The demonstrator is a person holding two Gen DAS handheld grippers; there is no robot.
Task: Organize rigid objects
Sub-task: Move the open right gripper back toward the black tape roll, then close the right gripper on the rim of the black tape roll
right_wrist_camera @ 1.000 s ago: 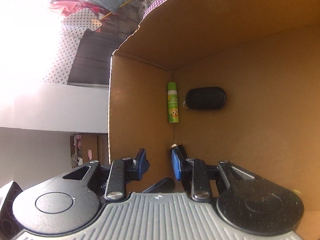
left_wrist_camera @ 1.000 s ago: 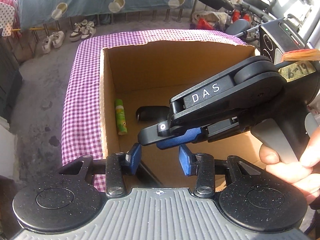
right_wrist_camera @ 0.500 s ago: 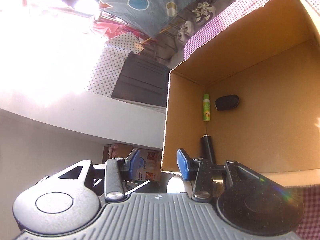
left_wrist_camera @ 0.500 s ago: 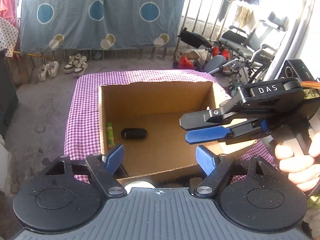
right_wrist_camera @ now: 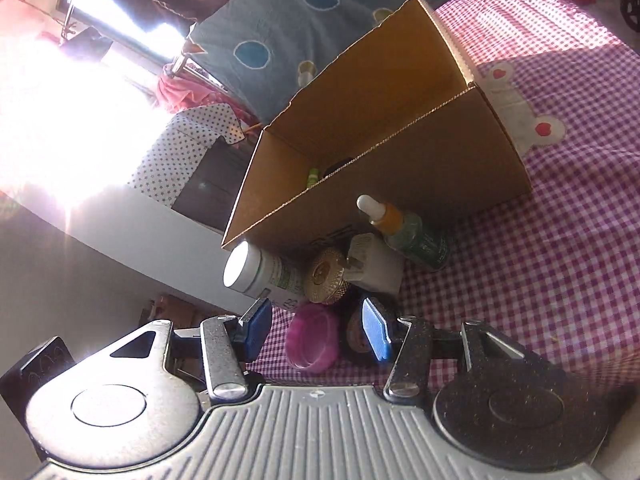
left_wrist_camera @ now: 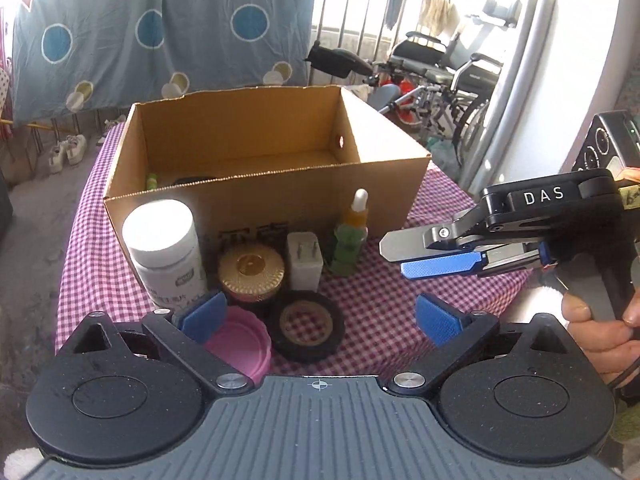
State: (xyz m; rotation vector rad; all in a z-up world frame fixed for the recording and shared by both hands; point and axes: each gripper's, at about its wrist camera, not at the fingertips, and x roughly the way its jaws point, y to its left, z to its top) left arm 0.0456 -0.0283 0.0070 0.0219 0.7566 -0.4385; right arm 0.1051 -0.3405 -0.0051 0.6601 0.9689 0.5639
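Note:
A cardboard box [left_wrist_camera: 260, 152] stands open on the checked tablecloth [left_wrist_camera: 384, 320]; a green tube [left_wrist_camera: 151, 181] and a black case [left_wrist_camera: 196, 180] lie inside. In front of it stand a white bottle [left_wrist_camera: 164, 252], a gold tin [left_wrist_camera: 251, 270], a white plug [left_wrist_camera: 304, 260], a green dropper bottle [left_wrist_camera: 350, 236], a black tape roll [left_wrist_camera: 306, 324] and a pink lid [left_wrist_camera: 240, 340]. My left gripper [left_wrist_camera: 320, 318] hangs over the tape roll, jaws opening wide, holding nothing. My right gripper [right_wrist_camera: 316, 330] is opening and empty; the pink lid [right_wrist_camera: 312, 342] lies on the cloth beyond its gap.
A person's hand [left_wrist_camera: 600, 328] holds the right gripper [left_wrist_camera: 404, 256] at the right of the left wrist view. Wheelchairs [left_wrist_camera: 448, 72] and a railing stand behind the table. A blue cloth [left_wrist_camera: 160, 28] hangs at the back, with shoes [left_wrist_camera: 68, 150] on the floor at the left.
Both grippers have pulled back out of the box to its near side, and their jaws have widened. The bottles, tin, plug, tape and lid have come into view.

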